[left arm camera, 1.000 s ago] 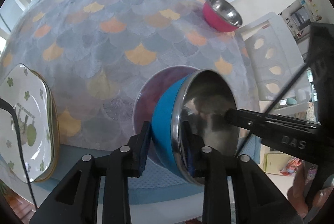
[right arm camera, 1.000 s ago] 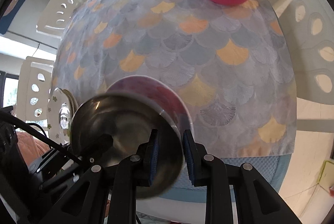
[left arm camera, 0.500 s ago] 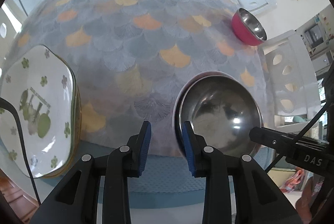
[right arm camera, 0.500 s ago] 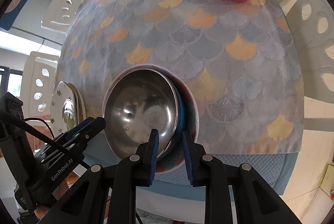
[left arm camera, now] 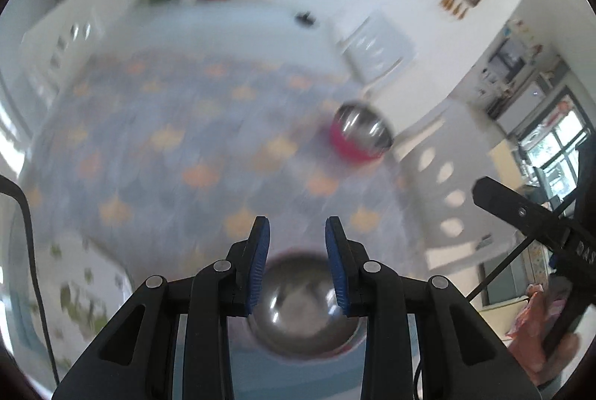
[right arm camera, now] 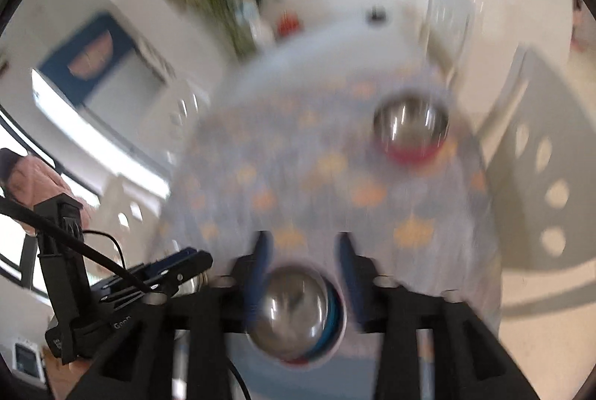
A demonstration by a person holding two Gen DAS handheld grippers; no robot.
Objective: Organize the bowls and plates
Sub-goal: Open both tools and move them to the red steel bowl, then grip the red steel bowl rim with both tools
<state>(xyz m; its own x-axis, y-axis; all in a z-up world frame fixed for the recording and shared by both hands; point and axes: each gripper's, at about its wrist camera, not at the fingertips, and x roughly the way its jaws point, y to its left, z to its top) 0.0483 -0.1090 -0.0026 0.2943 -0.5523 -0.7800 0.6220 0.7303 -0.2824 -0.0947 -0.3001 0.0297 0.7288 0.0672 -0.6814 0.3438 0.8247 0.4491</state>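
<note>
Left gripper (left arm camera: 297, 232): jaws a narrow gap apart, nothing between the blue pads. Right gripper (right arm camera: 303, 251): jaws have just been opening, now apart and empty. Blue bowl (right arm camera: 298, 314) sits below both pairs of jaws at lower centre of each wrist view, free of the pads, on a plate whose rim barely shows. Pink bowl (left arm camera: 359, 137) stands right of centre on the scalloped tablecloth (left arm camera: 167, 139), well apart. Clover-patterned plate (left arm camera: 74, 295) at lower left, blurred.
</note>
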